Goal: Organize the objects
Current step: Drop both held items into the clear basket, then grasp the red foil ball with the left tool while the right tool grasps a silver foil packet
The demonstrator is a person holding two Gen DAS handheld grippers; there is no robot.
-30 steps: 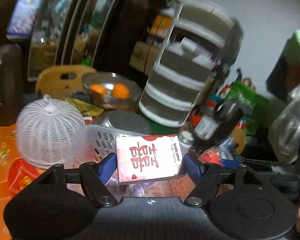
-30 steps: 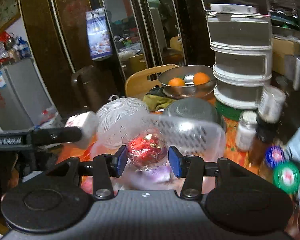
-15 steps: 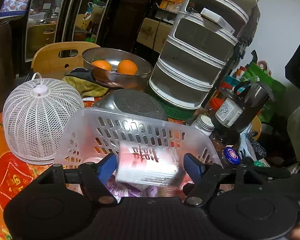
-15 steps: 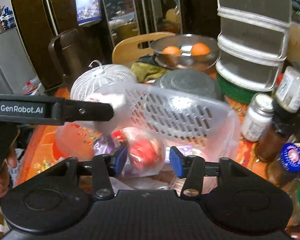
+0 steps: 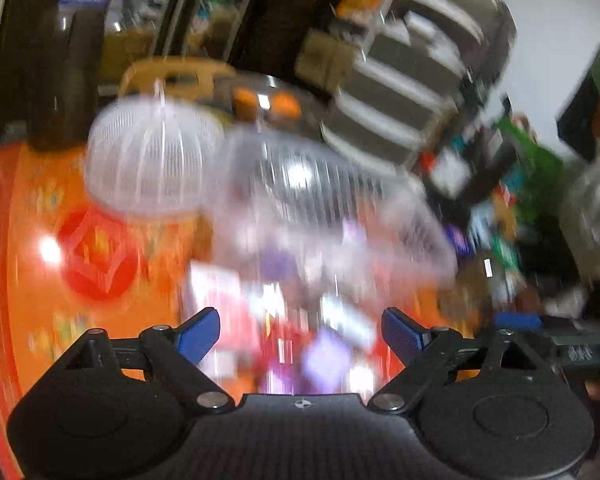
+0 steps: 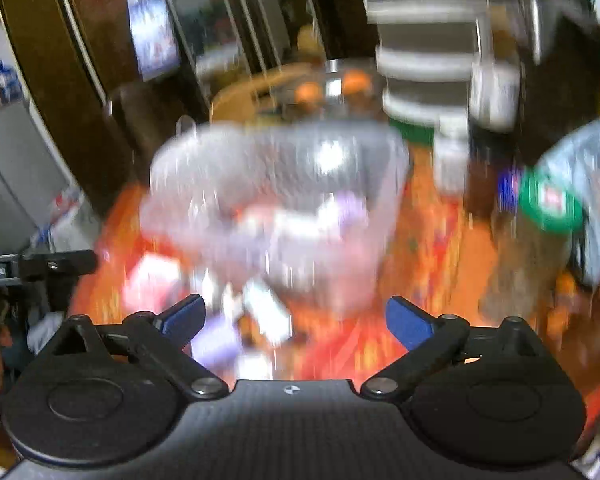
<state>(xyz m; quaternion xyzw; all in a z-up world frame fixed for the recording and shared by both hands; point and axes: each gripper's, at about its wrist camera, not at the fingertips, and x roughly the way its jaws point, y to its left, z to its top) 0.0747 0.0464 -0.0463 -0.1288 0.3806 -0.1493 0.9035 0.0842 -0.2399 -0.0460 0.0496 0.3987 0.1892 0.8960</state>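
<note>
Basket: translucent slotted plastic. Dome cover: white plastic mesh. Bowl at twelve o'clock: shiny metal. Tablecloth: glossy orange.

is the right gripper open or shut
Open, and its jaws are opening wider. In the right wrist view the right gripper has its blue pads far apart with nothing pressed between them; blurred packets lie below.

Table, orange patterned cloth: clear basket, white mesh dome, steel bowl, tiered rack, jars; all blurred.
</note>
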